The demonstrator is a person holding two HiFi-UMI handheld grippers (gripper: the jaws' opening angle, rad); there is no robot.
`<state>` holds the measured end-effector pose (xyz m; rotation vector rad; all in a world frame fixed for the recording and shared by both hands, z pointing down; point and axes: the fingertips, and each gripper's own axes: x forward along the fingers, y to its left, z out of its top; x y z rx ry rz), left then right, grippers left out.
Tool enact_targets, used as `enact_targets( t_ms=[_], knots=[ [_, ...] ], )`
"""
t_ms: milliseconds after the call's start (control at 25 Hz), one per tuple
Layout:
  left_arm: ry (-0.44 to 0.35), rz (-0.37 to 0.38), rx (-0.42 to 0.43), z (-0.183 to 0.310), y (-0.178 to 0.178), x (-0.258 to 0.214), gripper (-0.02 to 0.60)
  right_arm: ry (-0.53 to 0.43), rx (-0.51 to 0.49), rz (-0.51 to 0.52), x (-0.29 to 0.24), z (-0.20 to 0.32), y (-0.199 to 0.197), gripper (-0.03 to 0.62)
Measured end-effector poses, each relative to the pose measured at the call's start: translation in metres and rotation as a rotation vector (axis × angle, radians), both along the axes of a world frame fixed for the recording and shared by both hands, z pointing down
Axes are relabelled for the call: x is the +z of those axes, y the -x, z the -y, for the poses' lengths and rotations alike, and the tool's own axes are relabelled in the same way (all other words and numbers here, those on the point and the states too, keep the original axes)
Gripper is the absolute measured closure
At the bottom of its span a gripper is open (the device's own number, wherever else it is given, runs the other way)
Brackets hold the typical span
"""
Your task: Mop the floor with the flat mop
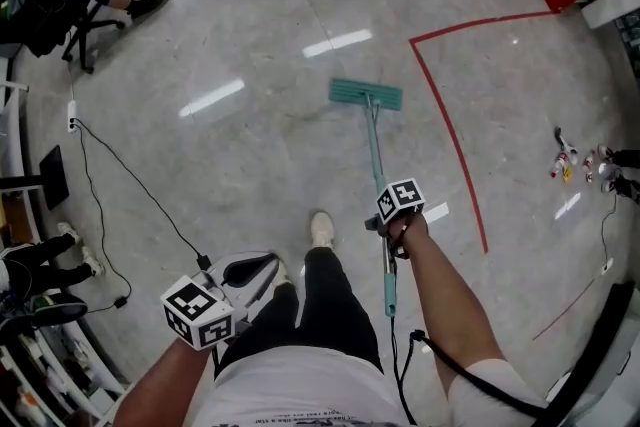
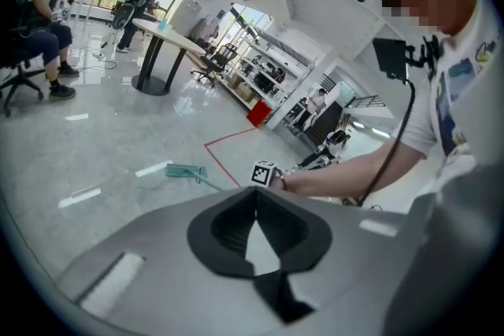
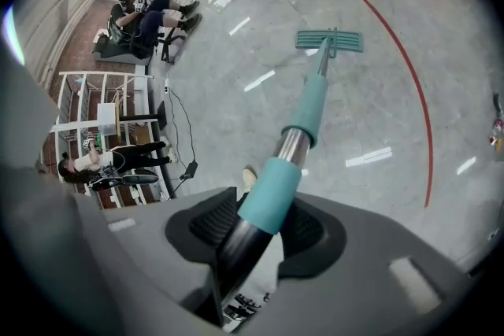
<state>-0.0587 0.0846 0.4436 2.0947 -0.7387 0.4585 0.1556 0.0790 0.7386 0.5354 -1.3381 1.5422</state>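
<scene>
two grippers show in the head view: the right gripper (image 1: 385,228), centre right of the frame, has its jaws clamped on the handle of the flat mop (image 1: 374,140), whose teal pad lies flat on the grey floor (image 1: 250,155) at upper centre, just left of a red tape line (image 1: 452,130). the left gripper (image 1: 268,263), lower left, holds nothing, its jaws closed together

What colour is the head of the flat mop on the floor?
The mop head is teal green, clearest in the head view.
</scene>
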Motion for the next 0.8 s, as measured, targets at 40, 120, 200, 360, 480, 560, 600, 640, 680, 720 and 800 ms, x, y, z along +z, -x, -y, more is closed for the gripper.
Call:
enact_targets(
  t_ms=[40, 120, 200, 360, 480, 560, 600, 640, 680, 720, 800],
  knots=[
    [0.002, 0.001, -0.005, 0.002, -0.001, 0.000, 0.578, 0.000, -0.003, -0.001, 0.000, 0.006, -0.002, 0.436],
    [0.002, 0.007, -0.014, 0.006, -0.002, -0.001, 0.578, -0.001, -0.011, -0.002, 0.002, 0.018, -0.006, 0.436],
    [0.001, 0.013, -0.020, 0.011, -0.002, -0.001, 0.578, -0.005, -0.013, -0.001, 0.004, 0.029, -0.009, 0.437],
    [0.003, 0.021, -0.021, 0.019, -0.002, -0.002, 0.578, 0.001, -0.018, -0.019, 0.008, 0.048, -0.020, 0.442],
    [0.006, 0.030, -0.029, 0.024, 0.001, -0.001, 0.578, 0.005, -0.036, -0.041, 0.015, 0.061, -0.024, 0.451],
    [0.008, 0.029, -0.032, 0.027, -0.002, 0.000, 0.578, 0.004, -0.044, -0.051, 0.017, 0.067, -0.030, 0.456],
    [0.011, 0.029, -0.029, 0.027, -0.005, 0.000, 0.578, 0.004, -0.046, -0.054, 0.017, 0.070, -0.034, 0.458],
    [0.013, 0.028, -0.023, 0.027, -0.008, 0.001, 0.578, 0.004, -0.045, -0.057, 0.017, 0.072, -0.037, 0.461],
    [0.014, 0.027, -0.017, 0.028, -0.012, 0.001, 0.578, 0.005, -0.040, -0.060, 0.017, 0.074, -0.041, 0.462],
    [0.015, 0.027, -0.013, 0.028, -0.014, 0.002, 0.578, 0.006, -0.030, -0.062, 0.017, 0.075, -0.043, 0.465],
    [0.016, 0.025, -0.007, 0.030, -0.018, 0.003, 0.578, 0.006, 0.004, -0.062, 0.018, 0.077, -0.046, 0.476]
  ],
)
